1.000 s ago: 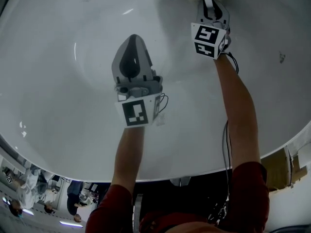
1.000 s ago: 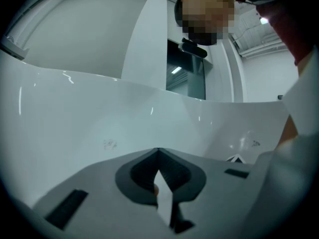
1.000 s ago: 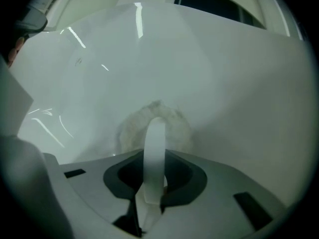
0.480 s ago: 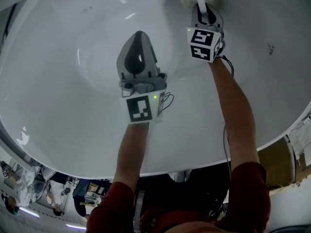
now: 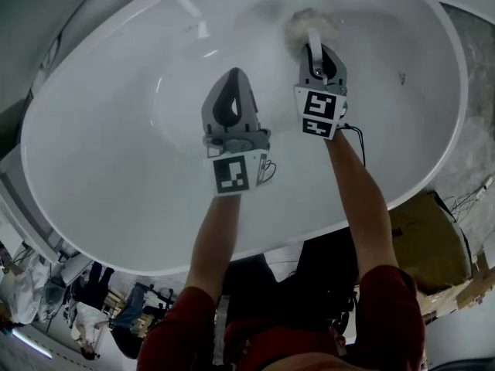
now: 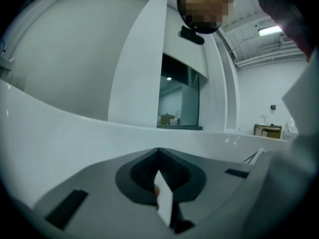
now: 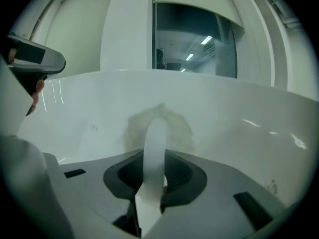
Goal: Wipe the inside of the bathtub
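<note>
Bathtub point(image 5: 100, 168), white and oval, is filling almost the whole head view. At the upper middle, the right gripper point(image 5: 314, 52) is clamping its jaws on the white handle point(image 7: 155, 148) of a fluffy wiping pad point(image 5: 311, 22), keeping the pad against the inside wall, probably for rubbing it. The left gripper point(image 5: 232, 79) is hanging just beside it over the basin with its jaws together. Only a thin white sliver, which cannot be identified, is showing in the seam.
</note>
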